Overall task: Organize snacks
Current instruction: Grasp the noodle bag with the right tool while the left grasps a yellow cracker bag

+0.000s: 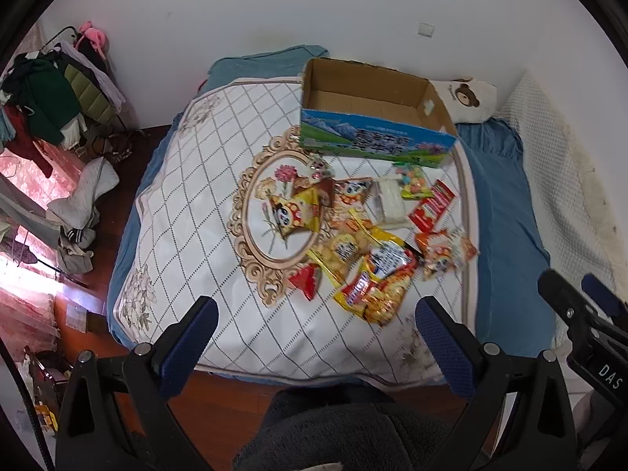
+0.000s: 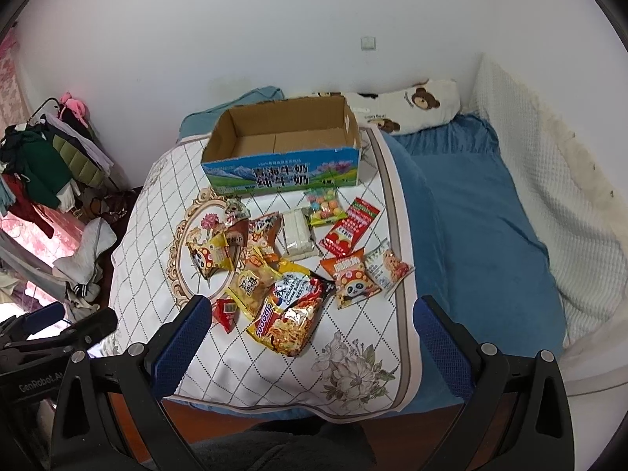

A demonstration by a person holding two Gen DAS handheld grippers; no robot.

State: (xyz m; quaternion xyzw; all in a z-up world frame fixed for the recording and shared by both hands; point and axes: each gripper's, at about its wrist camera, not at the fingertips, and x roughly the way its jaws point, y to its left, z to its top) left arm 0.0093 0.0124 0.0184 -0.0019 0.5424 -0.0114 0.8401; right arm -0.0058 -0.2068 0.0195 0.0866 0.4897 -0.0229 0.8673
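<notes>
On the bed, snacks lie beyond both grippers' parted fingers

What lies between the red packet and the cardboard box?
In the right wrist view, a bag of colourful candies lies between the red packet and the cardboard box, just before the box's front wall.

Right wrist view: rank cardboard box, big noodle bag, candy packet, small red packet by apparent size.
1. cardboard box
2. big noodle bag
3. candy packet
4. small red packet
Candy packet versus small red packet is unsure: the red one lies nearer the camera.
</notes>
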